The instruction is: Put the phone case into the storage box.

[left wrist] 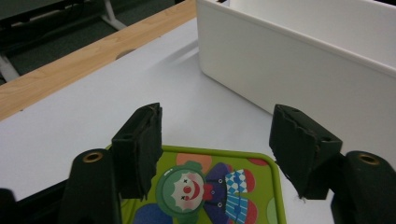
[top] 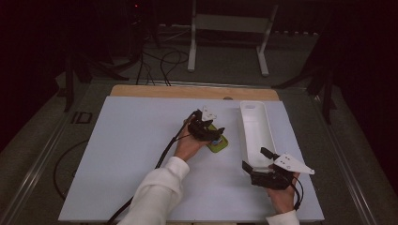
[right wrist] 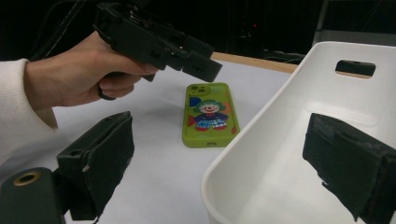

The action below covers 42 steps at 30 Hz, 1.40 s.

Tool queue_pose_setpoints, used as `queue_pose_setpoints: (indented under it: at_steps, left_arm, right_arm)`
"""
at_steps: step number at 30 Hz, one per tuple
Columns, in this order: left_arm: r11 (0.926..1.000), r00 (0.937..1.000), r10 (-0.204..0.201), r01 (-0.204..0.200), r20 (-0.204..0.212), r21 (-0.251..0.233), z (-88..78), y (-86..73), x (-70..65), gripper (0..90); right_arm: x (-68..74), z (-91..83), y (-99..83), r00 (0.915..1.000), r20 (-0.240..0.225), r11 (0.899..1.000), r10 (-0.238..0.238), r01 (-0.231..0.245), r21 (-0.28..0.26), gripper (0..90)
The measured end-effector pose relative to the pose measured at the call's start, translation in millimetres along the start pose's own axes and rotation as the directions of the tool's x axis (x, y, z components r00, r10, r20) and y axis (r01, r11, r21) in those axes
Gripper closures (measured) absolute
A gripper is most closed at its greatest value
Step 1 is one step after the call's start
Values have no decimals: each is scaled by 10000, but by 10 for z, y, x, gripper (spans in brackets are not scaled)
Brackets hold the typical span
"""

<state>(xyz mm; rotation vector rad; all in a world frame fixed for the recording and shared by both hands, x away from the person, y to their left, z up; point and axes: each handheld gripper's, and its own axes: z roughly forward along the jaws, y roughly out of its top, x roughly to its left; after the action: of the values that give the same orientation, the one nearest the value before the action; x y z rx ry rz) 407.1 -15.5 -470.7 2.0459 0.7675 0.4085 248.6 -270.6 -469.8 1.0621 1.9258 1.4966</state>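
At the high view's centre, the left gripper [top: 212, 131] hovers over the green phone [top: 218, 143], fingers spread; lower right, the right gripper [top: 256, 161] straddles the white bin's [top: 256, 133] rim, fingers spread.

The phone case [right wrist: 209, 115] looks like glossy green plastic; the bin [right wrist: 289, 140] is smooth white plastic. The tabletop [top: 131, 140] is matt white, edged in wood. Claw pads [left wrist: 140, 144] are rough black.

phone [right wrist: 209, 115] | lime-green case, clown picture on its back | lies flat, back up, on the white table | centre of the board, at 9 o'clock of the white bin [right wrist: 280, 140]
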Motion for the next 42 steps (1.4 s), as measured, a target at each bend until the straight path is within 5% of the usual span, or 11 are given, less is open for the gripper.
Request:
queue_pose_setpoints:
  at_steps: [18,31,42]
  left_arm:
    - [9998,9996,-133,129,238,168,177,-59,-27,455]
    - [9989,9988,-301,288,378,361,264,-85,-11,636]
    - [9976,9975,-302,262,636,638,359,-116,-14,893]
  right_arm:
    - [52,31,-5,9998,-139,9999,-110,110,34,84]
    - [37,17,-7,9999,-110,10000,5,-6,-40,84]
    - [27,7,-7,10000,-85,10000,40,-41,-62,84]
